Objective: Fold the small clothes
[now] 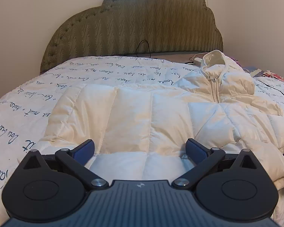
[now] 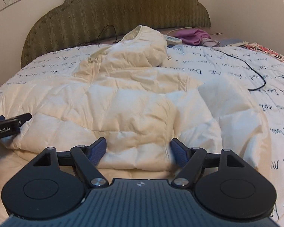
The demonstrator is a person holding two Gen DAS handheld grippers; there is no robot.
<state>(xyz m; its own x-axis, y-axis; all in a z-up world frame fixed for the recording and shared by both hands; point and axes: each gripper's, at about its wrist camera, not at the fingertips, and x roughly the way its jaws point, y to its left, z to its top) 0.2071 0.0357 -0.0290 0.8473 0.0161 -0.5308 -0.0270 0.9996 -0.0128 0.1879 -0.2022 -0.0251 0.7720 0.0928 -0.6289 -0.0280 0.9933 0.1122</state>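
Bed [image 1: 28, 98]: script-print quilt, carries everything. White puffer jacket [image 1: 142, 113]: spread on it, zipped, collar toward the headboard [image 1: 134, 28], hem nearest me. My left gripper [image 1: 140, 149], my right gripper [image 2: 138, 149]: jaws released, straddling the hem. Advice: pinch both hem corners evenly before folding.

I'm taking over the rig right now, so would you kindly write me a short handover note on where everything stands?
Left hand-held gripper: open, over the near hem of the white puffer jacket, gripping nothing.
Right hand-held gripper: open, also at the near hem, gripping nothing.
Jacket: zipped, lying on the script-print bedspread, collar toward the headboard, surface still wrinkled.
Done: no finished fold visible from here.
Left: fold the jacket. Mind the black cable lying to its right.
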